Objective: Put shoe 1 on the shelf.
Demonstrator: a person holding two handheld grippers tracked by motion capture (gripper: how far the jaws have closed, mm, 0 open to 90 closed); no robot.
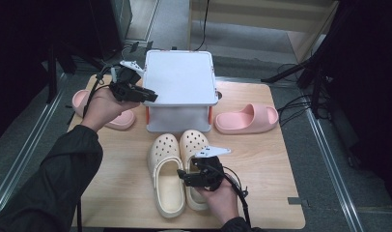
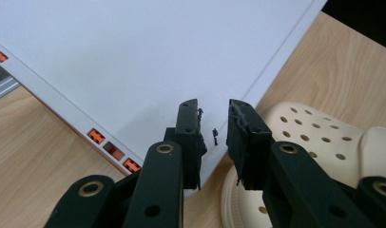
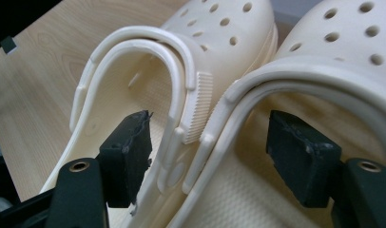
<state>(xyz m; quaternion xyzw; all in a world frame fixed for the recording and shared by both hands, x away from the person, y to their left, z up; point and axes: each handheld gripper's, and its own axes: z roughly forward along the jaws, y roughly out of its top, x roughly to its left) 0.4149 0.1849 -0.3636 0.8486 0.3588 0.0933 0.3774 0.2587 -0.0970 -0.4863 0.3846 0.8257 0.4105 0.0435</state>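
The wooden table (image 1: 261, 193) takes up most of the floor space in front of me, and toward its far edge sits the white storage box (image 1: 179, 79) with its flat lid (image 2: 148, 52) and orange clips on the sides. A pink slide (image 1: 247, 118) lies to the right of the box, toes pointing away from it, and its pink mate (image 1: 119, 118) lies to the left, partly behind the person's left hand.

In front of the box, side by side and touching, lies the pair of cream clogs (image 1: 177, 171), toes toward the box, heel straps toward the person.

The left gripper (image 1: 147, 95) is held up at the box's near left corner. In the left gripper view its jaws stand a little apart above the lid's corner (image 2: 215, 156), with nothing pressed between them; I can't tell whether the tips touch the lid.

The right gripper (image 1: 183, 176) is low over the clogs at their heel ends. In the right gripper view its jaws are spread wide, one pad (image 3: 127, 154) inside the opening of one clog, the other pad (image 3: 300, 159) inside the neighbouring one, so the two inner walls and straps (image 3: 200, 114) stand between them. The pads don't look pressed against the walls, so nothing is clamped.
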